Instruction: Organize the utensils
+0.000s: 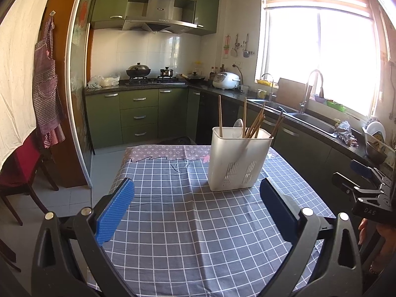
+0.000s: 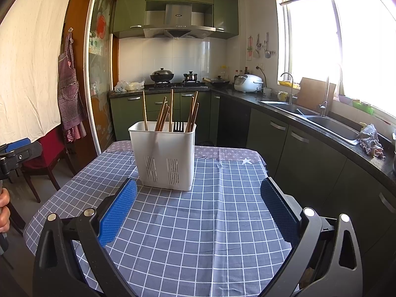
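Note:
A white slotted utensil holder (image 1: 237, 159) stands upright on the blue checked tablecloth (image 1: 188, 227). It holds several wooden chopsticks (image 1: 253, 123) and a white spoon (image 1: 238, 126). In the right wrist view the holder (image 2: 164, 156) also shows a black fork (image 2: 178, 126) among the chopsticks (image 2: 163, 115). My left gripper (image 1: 196, 188) is open and empty, a little short of the holder. My right gripper (image 2: 198, 189) is open and empty, just in front of the holder. Each gripper shows at the edge of the other's view.
The table's far edge has a grey patterned strip (image 1: 168, 152). Green cabinets and a dark counter with a sink (image 1: 309, 121) run along the right. A stove with pots (image 1: 148, 75) is at the back. A red chair (image 1: 17, 170) stands at the left.

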### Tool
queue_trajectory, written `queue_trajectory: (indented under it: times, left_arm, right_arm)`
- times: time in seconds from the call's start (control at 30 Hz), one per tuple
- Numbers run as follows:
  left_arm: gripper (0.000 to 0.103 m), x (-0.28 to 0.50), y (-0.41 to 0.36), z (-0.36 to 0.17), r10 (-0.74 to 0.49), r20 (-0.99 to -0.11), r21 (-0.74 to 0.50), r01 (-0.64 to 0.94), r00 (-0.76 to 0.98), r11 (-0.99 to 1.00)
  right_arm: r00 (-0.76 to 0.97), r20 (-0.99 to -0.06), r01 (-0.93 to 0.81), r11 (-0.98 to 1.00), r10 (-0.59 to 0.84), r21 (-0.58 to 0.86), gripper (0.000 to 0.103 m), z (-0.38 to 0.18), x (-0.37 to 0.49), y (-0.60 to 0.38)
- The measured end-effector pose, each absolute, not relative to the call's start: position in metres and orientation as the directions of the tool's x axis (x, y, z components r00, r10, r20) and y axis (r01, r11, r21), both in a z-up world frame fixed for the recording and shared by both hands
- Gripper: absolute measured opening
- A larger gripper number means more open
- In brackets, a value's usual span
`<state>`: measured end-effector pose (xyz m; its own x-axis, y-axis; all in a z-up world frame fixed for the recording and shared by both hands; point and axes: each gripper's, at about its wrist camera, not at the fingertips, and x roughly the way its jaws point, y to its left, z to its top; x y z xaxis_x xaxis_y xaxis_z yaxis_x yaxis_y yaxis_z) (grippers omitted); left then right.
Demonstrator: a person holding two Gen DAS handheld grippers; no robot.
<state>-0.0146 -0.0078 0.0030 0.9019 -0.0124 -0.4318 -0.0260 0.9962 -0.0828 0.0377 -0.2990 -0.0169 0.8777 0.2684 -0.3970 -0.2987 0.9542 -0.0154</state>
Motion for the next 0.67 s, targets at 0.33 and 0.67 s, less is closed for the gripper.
queue_trajectory:
  times: [0.33, 0.67]
  left_arm:
    - [0.096, -0.0202, -0.0096, 0.0069, 0.091, -0.354, 0.005, -0.095, 0.931, 0.995]
    - [0.096, -0.0153, -0.0060, 0.0072, 0.117, -0.370, 0.020, -0.118, 0.922, 0.993]
  right_arm:
    - [0.877, -0.398, -0.300, 0.954, 0.269, -0.015, 0.099, -0.0167, 0.0380, -0.2988]
    - [0.876, -0.400, -0.301, 0.953, 0.269, -0.020, 0.099, -0.0160, 0.0370, -0.2972]
